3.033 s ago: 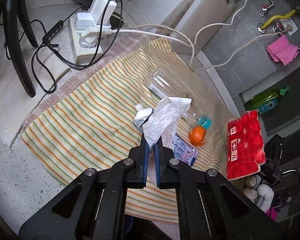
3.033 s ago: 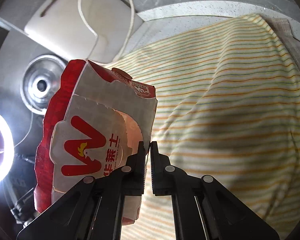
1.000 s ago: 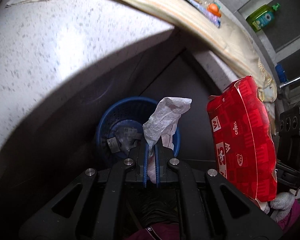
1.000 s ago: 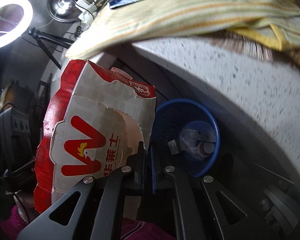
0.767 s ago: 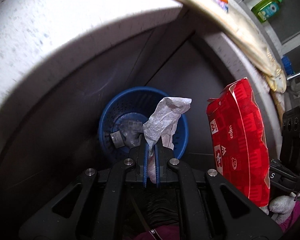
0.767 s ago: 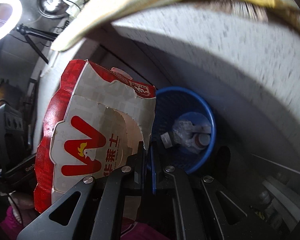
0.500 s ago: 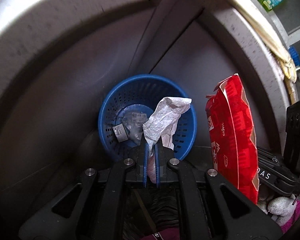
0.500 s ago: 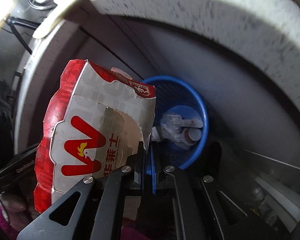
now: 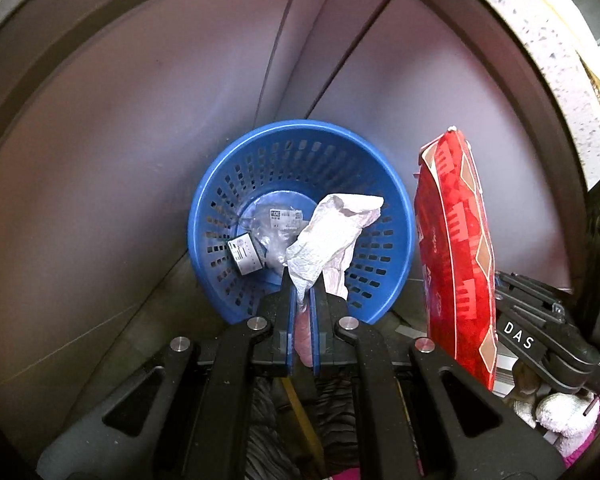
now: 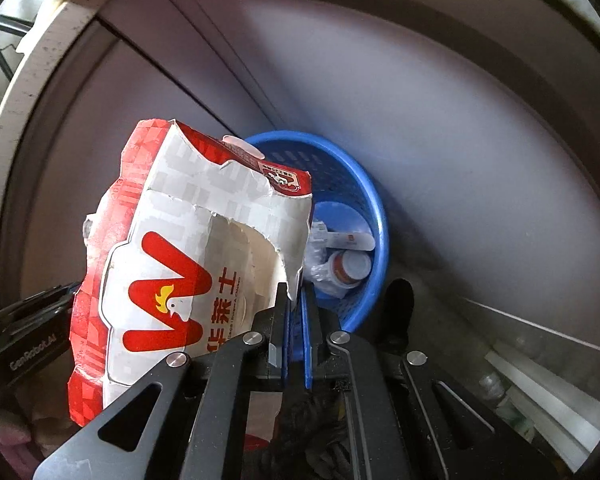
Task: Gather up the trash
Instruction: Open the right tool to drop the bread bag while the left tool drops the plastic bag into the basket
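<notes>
My left gripper (image 9: 302,280) is shut on a crumpled white paper wrapper (image 9: 328,236), which hangs over the near rim of a blue perforated waste basket (image 9: 256,164) on the floor. Inside the basket lie clear plastic scraps and a small labelled packet (image 9: 245,257). My right gripper (image 10: 295,294) is shut on the torn edge of a red and white fast-food paper bag (image 10: 180,256), held upright just left of the same basket (image 10: 376,236). That bag (image 9: 456,248) stands to the right of the basket in the left wrist view.
Grey cabinet panels (image 9: 100,140) curve behind the basket, under a speckled countertop edge (image 9: 540,52). The other gripper's black body (image 9: 540,332) sits at the right of the left wrist view. A small bottle and a flat packet (image 10: 348,266) lie in the basket.
Both grippers have come down from countertop height toward the floor. The blue basket has grown larger and moved up to the centre of each view. The wrapper and bag stay gripped.
</notes>
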`<state>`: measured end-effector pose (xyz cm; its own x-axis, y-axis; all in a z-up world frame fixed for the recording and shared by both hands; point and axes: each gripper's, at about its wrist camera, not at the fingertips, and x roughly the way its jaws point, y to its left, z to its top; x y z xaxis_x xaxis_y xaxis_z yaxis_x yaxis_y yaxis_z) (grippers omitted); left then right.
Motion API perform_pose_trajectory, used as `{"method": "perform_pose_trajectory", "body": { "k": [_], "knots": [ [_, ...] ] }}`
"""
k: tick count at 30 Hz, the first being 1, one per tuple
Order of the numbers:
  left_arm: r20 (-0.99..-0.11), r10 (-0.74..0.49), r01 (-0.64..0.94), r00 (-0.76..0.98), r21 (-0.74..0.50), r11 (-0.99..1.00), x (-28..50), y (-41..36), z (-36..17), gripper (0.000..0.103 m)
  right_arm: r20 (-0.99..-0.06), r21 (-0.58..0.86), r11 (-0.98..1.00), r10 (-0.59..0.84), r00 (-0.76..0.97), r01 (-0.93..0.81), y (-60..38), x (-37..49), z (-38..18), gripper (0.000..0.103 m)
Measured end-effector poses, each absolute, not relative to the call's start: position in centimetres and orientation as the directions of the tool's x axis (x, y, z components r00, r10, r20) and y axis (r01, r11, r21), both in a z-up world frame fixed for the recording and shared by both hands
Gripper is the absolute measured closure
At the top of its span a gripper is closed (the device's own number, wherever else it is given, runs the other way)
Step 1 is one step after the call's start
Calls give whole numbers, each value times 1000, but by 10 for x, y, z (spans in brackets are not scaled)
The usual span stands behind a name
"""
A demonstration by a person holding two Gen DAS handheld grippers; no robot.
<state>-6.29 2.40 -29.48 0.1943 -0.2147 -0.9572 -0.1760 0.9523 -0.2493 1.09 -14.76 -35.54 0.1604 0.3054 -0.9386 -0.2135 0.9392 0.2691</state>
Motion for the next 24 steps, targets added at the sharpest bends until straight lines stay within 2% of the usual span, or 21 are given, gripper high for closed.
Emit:
{"method": "perform_pose_trajectory", "body": {
  "k": [24],
  "knots": [
    [-968, -164, -180, 189, -199, 963, -58, 22, -290, 99, -953, 148, 954, 209, 221, -262, -105, -15, -337, 97]
  ]
}}
